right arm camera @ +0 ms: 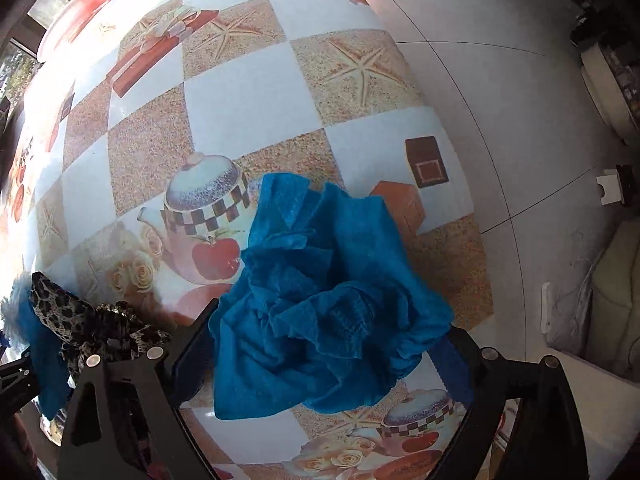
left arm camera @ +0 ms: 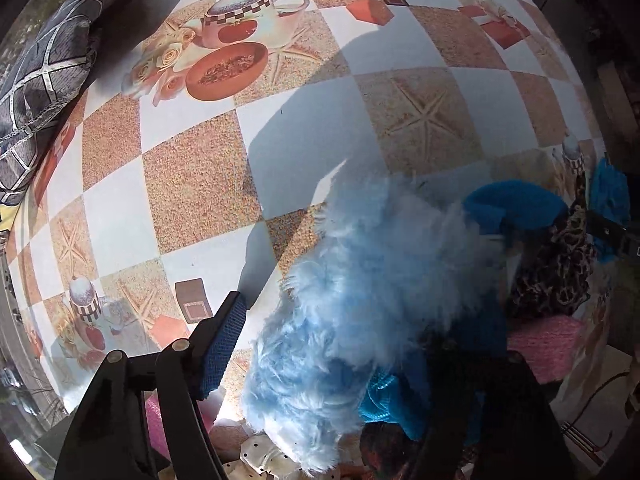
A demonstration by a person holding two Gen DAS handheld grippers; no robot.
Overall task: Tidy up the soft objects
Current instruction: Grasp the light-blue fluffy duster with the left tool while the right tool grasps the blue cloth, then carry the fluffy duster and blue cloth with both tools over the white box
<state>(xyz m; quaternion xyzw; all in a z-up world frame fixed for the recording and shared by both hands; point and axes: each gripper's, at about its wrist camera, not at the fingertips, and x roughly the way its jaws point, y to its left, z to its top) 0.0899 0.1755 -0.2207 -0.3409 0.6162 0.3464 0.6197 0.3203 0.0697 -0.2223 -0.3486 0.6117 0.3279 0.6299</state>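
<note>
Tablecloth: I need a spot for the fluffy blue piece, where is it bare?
Bare checks stretch between the dark patterned pillow and the fluffy blue piece. Crowded at the near right: blue towel, leopard-print fabric, pink knit.

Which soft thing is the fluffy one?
The light blue furry toy by the left gripper; the blue towel is flat-woven, the leopard scarf thin.

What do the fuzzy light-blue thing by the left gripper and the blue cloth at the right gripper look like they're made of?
The light-blue item looks like long-pile faux fur or plush: shaggy, wispy fibres catching the light. The blue cloth looks like terry or waffle-weave towelling: matte, with a fine textured weave and soft crumpled folds. Neither can be confirmed by sight alone.
</note>
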